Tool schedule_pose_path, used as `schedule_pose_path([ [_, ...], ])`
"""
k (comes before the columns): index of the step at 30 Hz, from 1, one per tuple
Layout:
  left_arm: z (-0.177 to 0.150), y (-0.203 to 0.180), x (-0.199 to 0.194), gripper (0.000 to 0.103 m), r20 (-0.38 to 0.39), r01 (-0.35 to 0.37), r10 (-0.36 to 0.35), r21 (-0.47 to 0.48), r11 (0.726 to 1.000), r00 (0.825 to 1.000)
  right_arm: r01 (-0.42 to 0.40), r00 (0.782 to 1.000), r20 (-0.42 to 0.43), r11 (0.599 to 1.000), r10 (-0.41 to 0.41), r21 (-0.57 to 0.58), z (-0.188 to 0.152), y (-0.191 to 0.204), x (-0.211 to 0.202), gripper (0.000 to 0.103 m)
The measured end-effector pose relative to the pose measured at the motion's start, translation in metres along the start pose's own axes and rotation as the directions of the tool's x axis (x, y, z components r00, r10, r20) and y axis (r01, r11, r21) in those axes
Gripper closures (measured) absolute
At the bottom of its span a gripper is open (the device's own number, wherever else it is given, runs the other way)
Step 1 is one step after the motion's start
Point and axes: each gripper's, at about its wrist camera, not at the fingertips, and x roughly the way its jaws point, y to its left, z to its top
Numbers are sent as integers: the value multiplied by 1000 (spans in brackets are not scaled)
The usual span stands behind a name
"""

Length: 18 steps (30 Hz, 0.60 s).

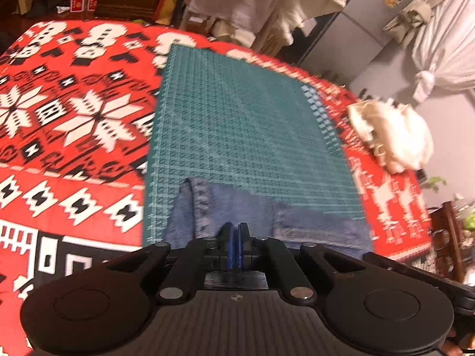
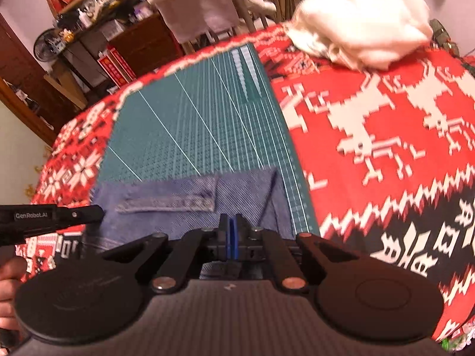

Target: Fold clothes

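A blue denim garment (image 1: 261, 216) lies across the near end of the green cutting mat (image 1: 237, 118). My left gripper (image 1: 236, 231) is shut, its fingers pressed together over the denim's near edge, apparently pinching the cloth. In the right wrist view the same denim garment (image 2: 184, 204) shows a stitched band and a fold at its right side. My right gripper (image 2: 231, 222) is shut the same way on the denim's near edge. The left gripper's black body (image 2: 44, 219) enters that view from the left, with a hand below it.
The cutting mat (image 2: 193, 127) lies on a red, white and black patterned tablecloth (image 1: 74, 112). A crumpled white cloth pile (image 1: 394, 136) sits right of the mat, also seen as the white pile (image 2: 362, 20). Chairs, boxes, a fridge and cluttered shelves stand beyond the table.
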Motion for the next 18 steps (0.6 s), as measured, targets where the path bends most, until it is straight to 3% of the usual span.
schedule_pose_path([
  [11, -1, 6, -12, 101, 14, -6, 6, 3, 1000, 1000, 21, 1000, 0, 999, -21, -32, -7, -7, -12, 101],
  [18, -9, -5, -20, 101, -15, 76, -76, 6, 997, 997, -43, 999, 15, 999, 44, -22, -5, -1, -26, 100],
])
